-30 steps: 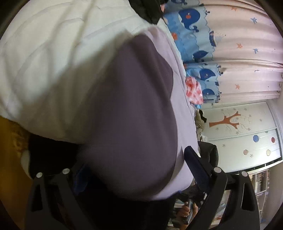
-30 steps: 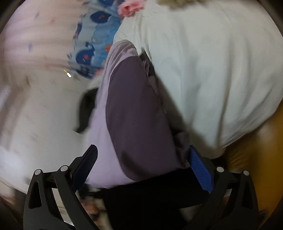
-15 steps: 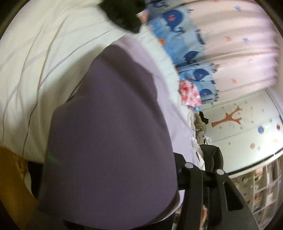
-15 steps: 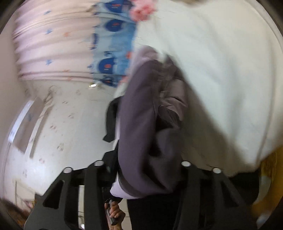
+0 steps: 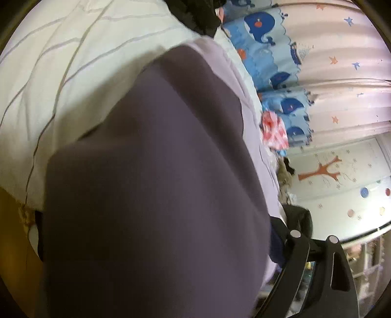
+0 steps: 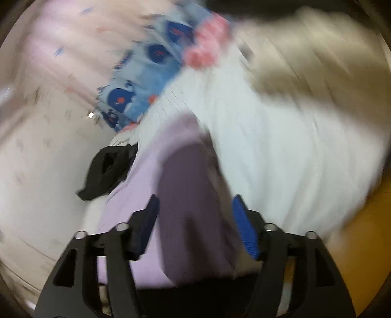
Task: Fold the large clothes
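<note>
While the right view is badly smeared, I can still read my right gripper (image 6: 195, 215): jaws spread, blue pads (image 6: 244, 232) standing either side of the garment (image 6: 180, 208) with gaps showing, nothing pinched. Garment is two-tone, dark purple panel over a pale lilac part, lying on the white bed (image 6: 281, 146) and running up away from the jaws. Black cloth (image 6: 105, 171) sits just left of the lilac edge.

On the left view the garment's dark panel (image 5: 158, 183) fills most of the frame, draped right over my left gripper (image 5: 281, 249). Only one black finger (image 5: 303, 266) shows at lower right, the other is hidden under fabric, so I cannot tell how those jaws stand. Lilac strip runs along the panel's right edge. White striped bed sheet (image 5: 73, 73) lies behind, upper left. Black item (image 5: 195, 14) at the top edge. Whale-print curtain (image 5: 273, 49) and pink starred curtain (image 5: 342, 73) beyond, a red-and-white cloth (image 5: 273, 132) by the bed's far edge, tree decal (image 5: 320, 171) on the wall.
</note>
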`<act>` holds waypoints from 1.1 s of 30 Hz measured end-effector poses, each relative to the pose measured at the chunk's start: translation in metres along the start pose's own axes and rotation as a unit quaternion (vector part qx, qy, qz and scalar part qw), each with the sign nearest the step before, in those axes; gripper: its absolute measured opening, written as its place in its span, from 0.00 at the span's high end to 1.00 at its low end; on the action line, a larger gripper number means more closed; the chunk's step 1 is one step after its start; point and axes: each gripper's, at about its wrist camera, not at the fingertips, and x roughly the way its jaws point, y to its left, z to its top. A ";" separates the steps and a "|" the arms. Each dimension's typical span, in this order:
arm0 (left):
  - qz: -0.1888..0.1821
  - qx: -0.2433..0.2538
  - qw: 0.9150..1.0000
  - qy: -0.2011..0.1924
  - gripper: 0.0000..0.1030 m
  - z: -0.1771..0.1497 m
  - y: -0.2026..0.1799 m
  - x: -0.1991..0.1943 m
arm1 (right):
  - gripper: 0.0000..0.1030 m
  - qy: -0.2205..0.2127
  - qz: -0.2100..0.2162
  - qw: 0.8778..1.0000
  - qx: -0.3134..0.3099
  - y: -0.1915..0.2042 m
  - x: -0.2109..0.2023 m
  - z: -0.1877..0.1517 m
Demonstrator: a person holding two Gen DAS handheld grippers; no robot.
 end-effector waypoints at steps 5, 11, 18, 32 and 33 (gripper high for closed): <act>-0.007 -0.021 0.999 -0.044 0.22 -0.005 -0.004 0.002 | 0.21 0.072 -0.003 0.967 -0.243 0.155 0.135 0.018; 0.002 0.007 0.997 -0.079 0.33 -0.014 -0.013 -0.003 | 0.19 0.211 -0.117 0.920 -0.308 0.192 0.355 -0.005; 0.000 0.024 0.997 -0.078 0.36 -0.016 -0.001 -0.018 | 0.08 0.228 -0.109 0.929 -0.271 0.192 0.359 -0.002; -0.007 0.010 0.997 -0.075 0.32 -0.023 0.015 -0.029 | 0.06 0.174 -0.064 0.927 -0.327 0.222 0.254 -0.042; -0.005 0.013 0.997 -0.076 0.31 -0.023 0.014 -0.029 | 0.06 0.171 -0.066 0.927 -0.327 0.221 0.243 -0.051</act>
